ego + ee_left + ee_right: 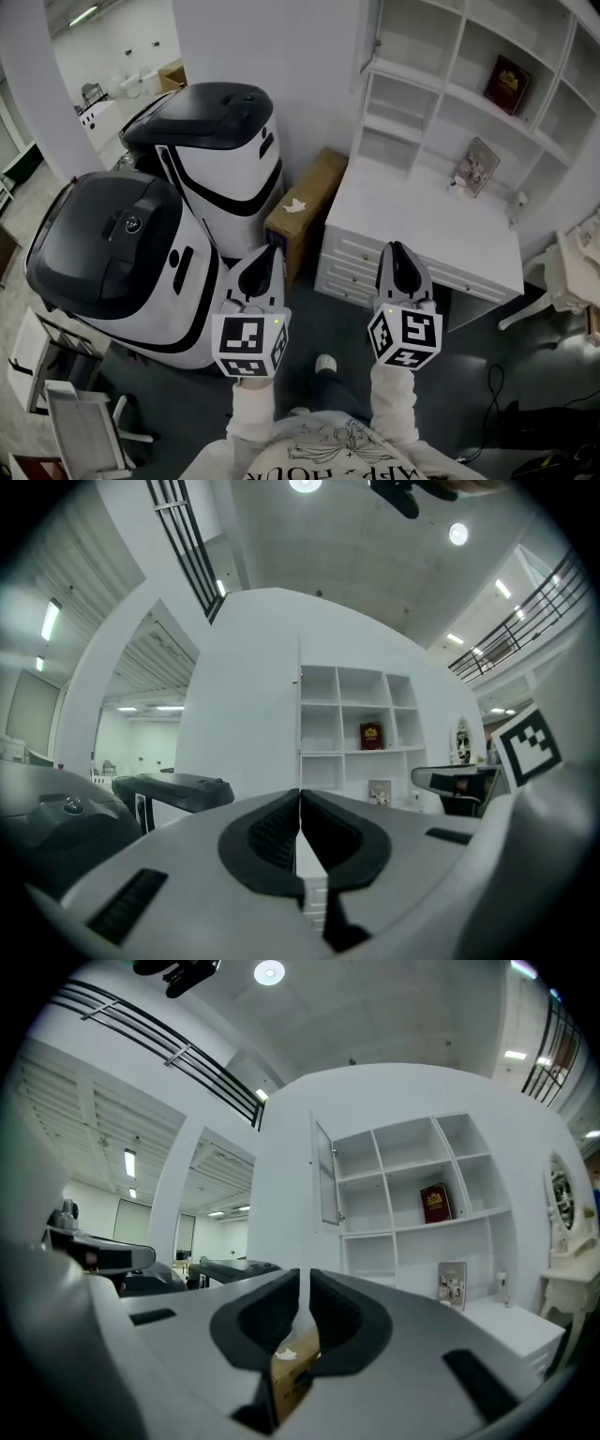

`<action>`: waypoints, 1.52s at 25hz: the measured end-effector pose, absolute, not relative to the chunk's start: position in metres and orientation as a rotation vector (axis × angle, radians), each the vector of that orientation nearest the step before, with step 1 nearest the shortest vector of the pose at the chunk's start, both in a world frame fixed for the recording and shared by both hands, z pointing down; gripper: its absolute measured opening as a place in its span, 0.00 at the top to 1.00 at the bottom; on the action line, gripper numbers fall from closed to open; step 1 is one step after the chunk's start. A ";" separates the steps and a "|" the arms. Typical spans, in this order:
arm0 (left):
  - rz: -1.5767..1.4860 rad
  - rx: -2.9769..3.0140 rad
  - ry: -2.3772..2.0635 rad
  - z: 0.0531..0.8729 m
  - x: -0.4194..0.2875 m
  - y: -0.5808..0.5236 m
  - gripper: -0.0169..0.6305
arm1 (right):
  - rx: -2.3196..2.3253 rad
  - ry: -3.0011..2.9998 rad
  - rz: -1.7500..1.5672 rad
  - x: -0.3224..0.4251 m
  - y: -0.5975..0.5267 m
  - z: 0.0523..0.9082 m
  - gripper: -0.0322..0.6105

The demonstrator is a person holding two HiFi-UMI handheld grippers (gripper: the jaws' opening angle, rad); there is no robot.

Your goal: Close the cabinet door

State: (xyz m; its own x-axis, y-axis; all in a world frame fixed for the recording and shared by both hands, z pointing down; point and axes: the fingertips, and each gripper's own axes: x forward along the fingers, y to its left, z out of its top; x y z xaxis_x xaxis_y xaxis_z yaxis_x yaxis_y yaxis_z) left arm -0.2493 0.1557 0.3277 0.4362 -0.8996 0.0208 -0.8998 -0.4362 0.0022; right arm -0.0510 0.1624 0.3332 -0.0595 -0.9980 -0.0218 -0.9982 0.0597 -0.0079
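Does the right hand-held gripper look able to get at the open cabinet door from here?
Probably, after stepping closer. Nothing stands between the right hand-held gripper and the cabinet door, which hangs open above the left end of the white desk. The door looks too far off for now.

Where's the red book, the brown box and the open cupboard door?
red book (507, 84): head view, middle of its cover.
brown box (319, 183): head view, its top face.
cabinet door (325, 1176): right gripper view, middle of its pane.

The white, black-lined left tool (270, 253) and right tool (397, 251) carry square-marker cubes (248, 345).
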 end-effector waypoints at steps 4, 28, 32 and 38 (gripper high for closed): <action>0.035 2.649 -1.702 0.321 -0.233 0.116 0.97 | -2.116 2.271 0.031 -0.030 0.119 0.324 0.91; 0.064 2.547 -1.810 0.329 -0.172 -0.034 0.97 | -1.996 2.398 -0.001 0.020 -0.053 0.329 0.84; 0.073 2.541 -1.799 0.333 -0.170 -0.053 0.97 | -2.001 2.408 0.000 0.021 -0.069 0.331 0.84; 0.063 2.553 -1.766 0.337 -0.173 -0.088 0.97 | -2.028 2.400 0.003 0.018 -0.101 0.333 0.83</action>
